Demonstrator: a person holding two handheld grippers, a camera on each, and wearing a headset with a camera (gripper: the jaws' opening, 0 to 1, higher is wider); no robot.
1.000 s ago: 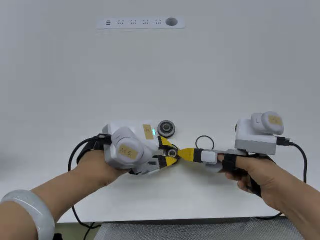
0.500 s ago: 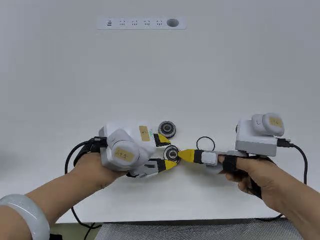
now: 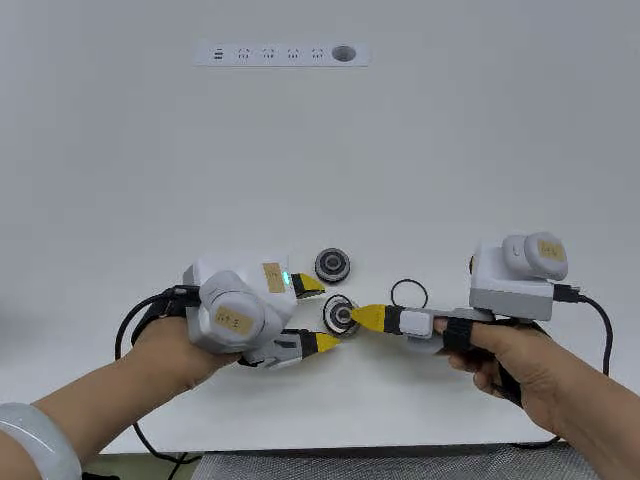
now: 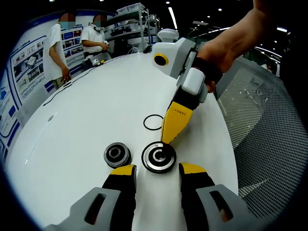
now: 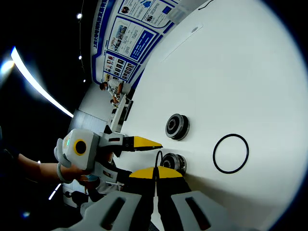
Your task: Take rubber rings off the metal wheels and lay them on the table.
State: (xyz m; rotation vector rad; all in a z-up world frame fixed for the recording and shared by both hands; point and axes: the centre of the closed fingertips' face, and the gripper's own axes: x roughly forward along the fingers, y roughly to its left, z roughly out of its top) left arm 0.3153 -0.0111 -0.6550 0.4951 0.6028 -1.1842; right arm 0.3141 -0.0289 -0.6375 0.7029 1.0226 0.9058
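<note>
At the near edge of a smooth white table [image 3: 200, 180], we see the left gripper [image 3: 316, 313] with its yellow-tipped claw spread wide, just short of the near wheel [image 3: 341, 315], a round metal disc lying flat. The right gripper [image 3: 362, 318] is pinched narrow on that wheel's thin black ring [image 5: 159, 155]. A loose ring [image 5: 231, 135] lies to the right, and the far wheel [image 3: 332, 265] sits just beyond. Posters [image 5: 139, 36] line the room.

A white table [image 3: 450, 150] with a power strip [image 3: 282, 54] at its far edge, under ceiling strip lights [image 4: 172, 12], posters [image 5: 139, 33] and shelving [image 4: 137, 19] beyond
</note>
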